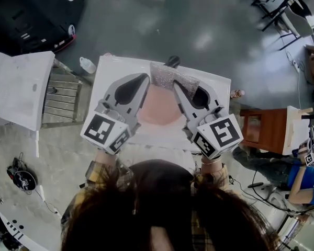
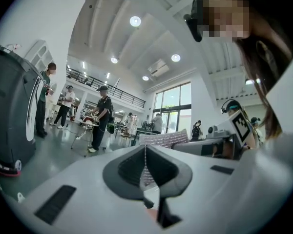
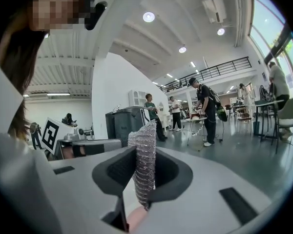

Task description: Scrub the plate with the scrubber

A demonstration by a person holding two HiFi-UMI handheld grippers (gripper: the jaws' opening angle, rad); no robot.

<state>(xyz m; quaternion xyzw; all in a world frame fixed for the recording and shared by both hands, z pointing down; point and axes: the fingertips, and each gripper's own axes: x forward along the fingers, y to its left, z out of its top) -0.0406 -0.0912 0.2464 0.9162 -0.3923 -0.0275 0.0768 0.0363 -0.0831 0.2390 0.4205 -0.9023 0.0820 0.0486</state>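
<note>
**Scrubber pinched between both grippers, plate waiting below**

Nearest the camera, under the person's hair, sit the two marker cubes (image 1: 105, 132), one on each tool. Beyond them the left hand-held gripper (image 1: 145, 79) and the right hand-held gripper (image 1: 177, 85) angle in toward each other. Each is closed on the scrubber (image 1: 170, 76), a silvery mesh piece spanning the gap between their tips. The left gripper view shows its jaws nearly together, with only a thin edge of mesh caught between them. The right gripper view shows a thicker fold of mesh clamped upright between its pads.

Below them, the pink plate (image 1: 159, 109) lies flat on the white tabletop (image 1: 110, 69), between the two tools in the head view. The scrubber shows over the plate's far rim. Past the tabletop is grey floor (image 1: 199, 30).

The step in hand looks like readying the scrubber: both tools point about level, and the mesh appears held off the plate, so scrubbing seems not yet begun. The next move probably calls for bringing the mesh down flat onto the plate's face. One tool may need to let go, either to steady the plate or to leave the other free to rub. A light plate could slide if nothing braces it.
</note>
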